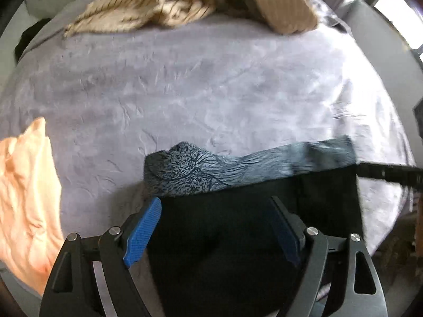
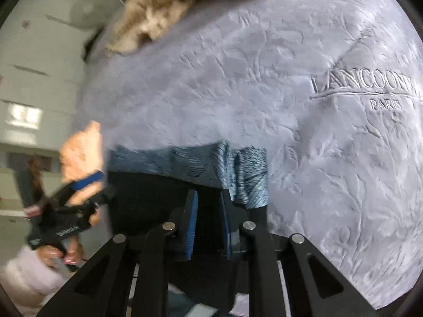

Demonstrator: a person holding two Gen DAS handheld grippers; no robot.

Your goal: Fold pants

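The pants (image 1: 238, 237) lie on a lavender blanket (image 1: 185, 92). They are black, with a blue-grey patterned strip (image 1: 211, 171) along their far edge. My left gripper (image 1: 214, 200) stands open above the black cloth, its blue pads (image 1: 144, 227) wide apart and nothing pinched. In the right wrist view my right gripper (image 2: 208, 195) has its pads close together at the right end of the pants (image 2: 148, 192), with black cloth between them and the patterned strip (image 2: 248, 179) just beside. The left gripper (image 2: 99, 187), held by a hand (image 2: 60, 256), is at the pants' left end.
A beige striped throw (image 1: 137, 8) and a tan pillow (image 1: 283, 8) lie at the far side of the bed. A peach garment (image 1: 26, 198) is bunched at the left. The blanket carries embossed lettering (image 2: 364, 87). Tiled floor (image 2: 31, 79) shows past the bed's left edge.
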